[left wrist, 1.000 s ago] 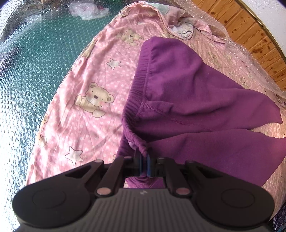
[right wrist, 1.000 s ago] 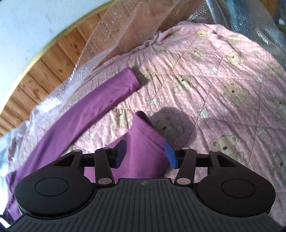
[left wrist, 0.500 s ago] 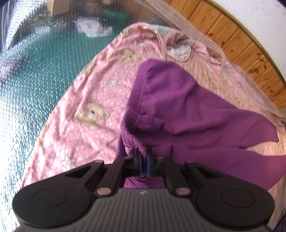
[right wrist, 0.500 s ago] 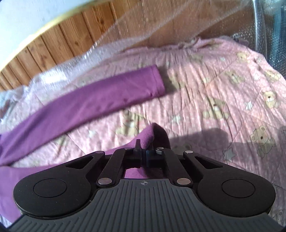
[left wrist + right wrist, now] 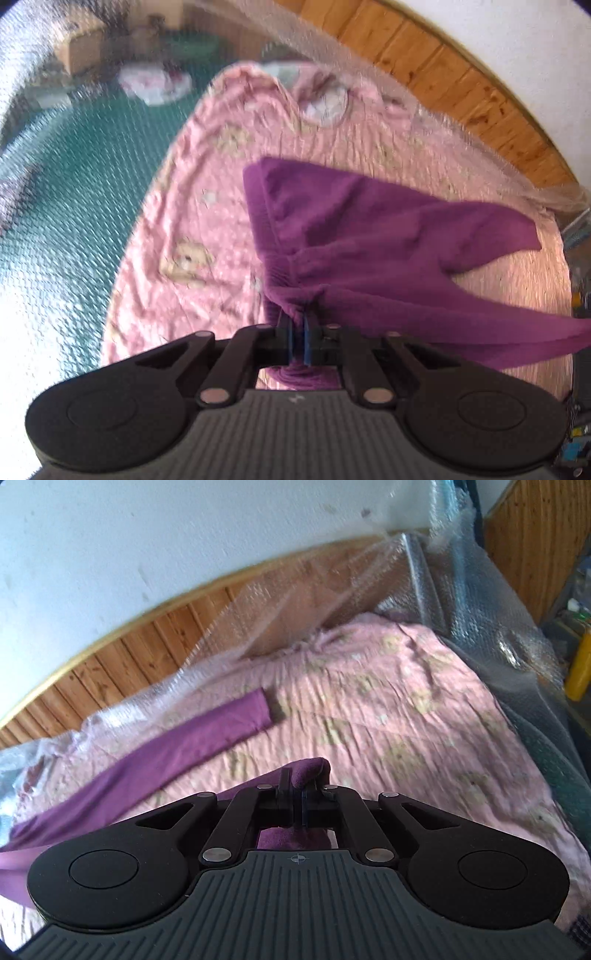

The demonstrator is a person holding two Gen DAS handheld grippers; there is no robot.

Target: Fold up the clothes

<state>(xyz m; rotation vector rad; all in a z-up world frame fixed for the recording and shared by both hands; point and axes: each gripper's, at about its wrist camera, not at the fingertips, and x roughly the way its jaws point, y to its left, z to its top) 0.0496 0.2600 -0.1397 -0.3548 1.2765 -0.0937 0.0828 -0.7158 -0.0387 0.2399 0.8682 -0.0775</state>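
Note:
Purple trousers (image 5: 369,229) lie partly lifted over a pink teddy-bear quilt (image 5: 192,206). My left gripper (image 5: 299,332) is shut on the bunched waistband and holds it above the quilt, the fabric stretching away to the right. My right gripper (image 5: 297,801) is shut on the end of one trouser leg (image 5: 308,770), lifted off the quilt (image 5: 406,731). The other leg (image 5: 192,738) lies flat on the quilt, running to the upper left towards the wall.
Bubble wrap (image 5: 66,206) covers a green surface left of the quilt and runs along the wooden wall panelling (image 5: 122,664). A crumpled light cloth (image 5: 155,79) lies far off. A yellow object (image 5: 578,668) stands at the right edge.
My right gripper closed on the trouser leg end and lifted it. My left gripper raised the waistband higher, pulling the trousers up off the quilt.

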